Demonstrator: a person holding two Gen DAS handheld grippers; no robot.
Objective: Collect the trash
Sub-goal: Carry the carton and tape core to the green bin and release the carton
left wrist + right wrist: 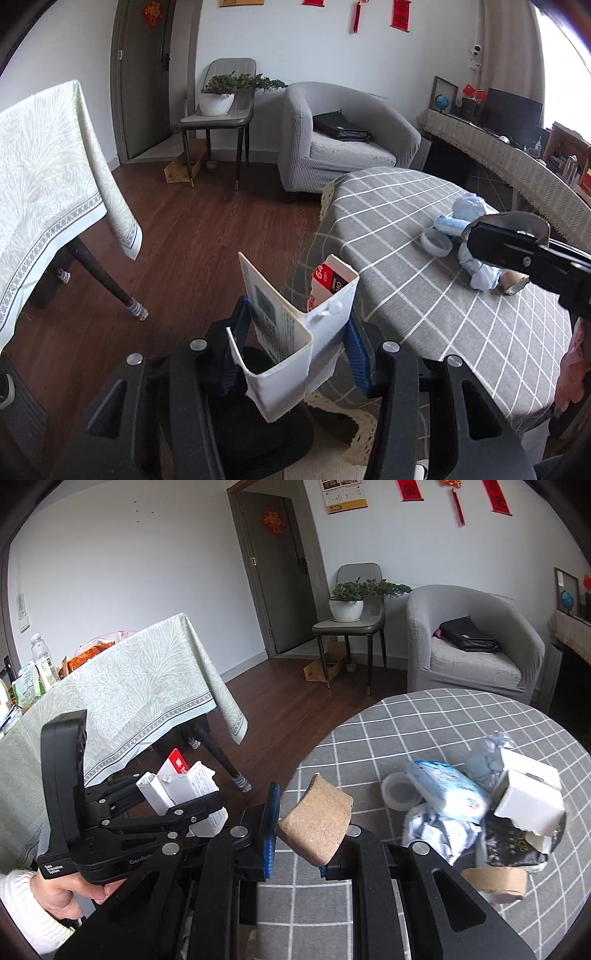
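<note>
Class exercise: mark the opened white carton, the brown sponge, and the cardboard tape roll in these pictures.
white carton [284,354]: left wrist view, on its white front wall, held in the left claw.
brown sponge [316,821]: right wrist view, on its brown face, held in the right claw.
cardboard tape roll [496,883]: right wrist view, outer cardboard band.

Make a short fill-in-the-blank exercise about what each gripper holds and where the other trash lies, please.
1. The left gripper is shut on a white ____.
2. The right gripper is shut on a brown ____.
3. The trash pile lies on the round table, whose cloth is grey with white ____.

Missing words: carton; sponge; checks
</note>
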